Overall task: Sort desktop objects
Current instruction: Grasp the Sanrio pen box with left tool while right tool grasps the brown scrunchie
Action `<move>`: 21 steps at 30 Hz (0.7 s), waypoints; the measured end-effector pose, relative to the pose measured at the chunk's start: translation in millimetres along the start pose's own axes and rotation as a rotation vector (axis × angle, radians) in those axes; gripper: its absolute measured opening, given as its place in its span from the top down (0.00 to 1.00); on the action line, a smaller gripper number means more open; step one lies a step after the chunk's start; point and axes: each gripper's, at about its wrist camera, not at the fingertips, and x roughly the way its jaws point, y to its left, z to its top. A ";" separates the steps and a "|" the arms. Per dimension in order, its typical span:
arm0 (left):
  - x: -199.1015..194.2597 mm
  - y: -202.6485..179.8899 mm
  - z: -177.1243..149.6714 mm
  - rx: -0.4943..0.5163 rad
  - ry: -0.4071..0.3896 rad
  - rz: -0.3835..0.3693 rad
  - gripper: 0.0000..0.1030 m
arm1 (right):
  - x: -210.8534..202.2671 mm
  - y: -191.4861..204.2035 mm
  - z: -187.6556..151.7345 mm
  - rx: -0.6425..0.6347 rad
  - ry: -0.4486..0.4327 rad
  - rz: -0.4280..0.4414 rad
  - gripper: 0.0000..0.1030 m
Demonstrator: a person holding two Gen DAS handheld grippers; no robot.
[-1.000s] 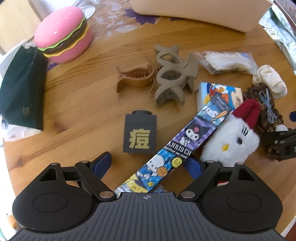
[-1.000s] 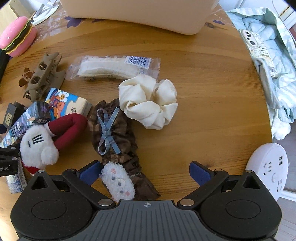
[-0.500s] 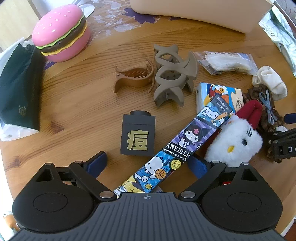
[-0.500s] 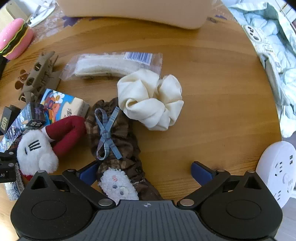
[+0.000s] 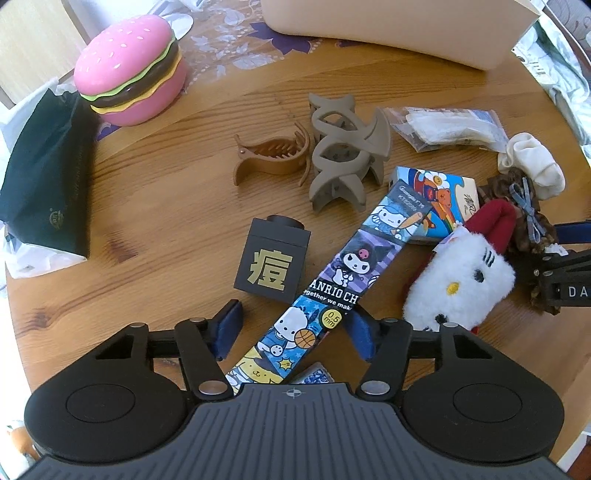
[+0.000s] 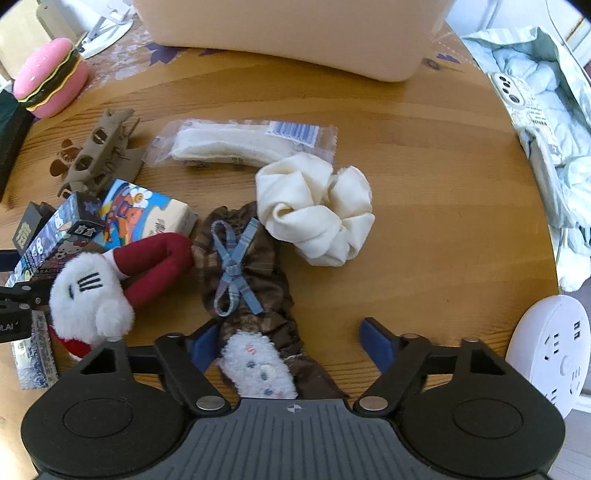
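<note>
Left gripper [image 5: 291, 332] pointing steeply down, jaws closing around the long cartoon-printed pen box [image 5: 334, 286]; box lying diagonally between the blue pads [image 5: 229, 328], right pad touching or nearly touching its edge, left pad still apart, so not clamped yet. Right gripper [image 6: 286, 341] also closing, jaws about half spread, straddling the brown plaid scrunchie [image 6: 251, 273] with its fuzzy white patch; left pad against the fabric, right pad well clear. Just beyond: black cube [image 5: 271, 264], white plush [image 5: 458, 280], cream scrunchie [image 6: 317, 214]. Farther off on the wooden table [image 6: 424, 184]: taupe hair claw [image 5: 345, 153], burger toy [image 5: 131, 86], beige bin [image 6: 291, 33].
</note>
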 end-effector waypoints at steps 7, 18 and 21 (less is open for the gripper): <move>-0.6 4.0 0.7 0.019 -0.003 -0.002 0.60 | -4.3 2.5 4.4 0.003 -0.028 -0.001 0.49; -5.5 -7.7 -8.3 0.056 -0.011 0.002 0.73 | 0.8 -1.0 8.2 0.023 -0.072 -0.001 0.65; -5.9 -10.7 -10.5 0.071 -0.016 -0.002 0.75 | -0.3 -1.7 7.2 0.028 -0.087 0.004 0.66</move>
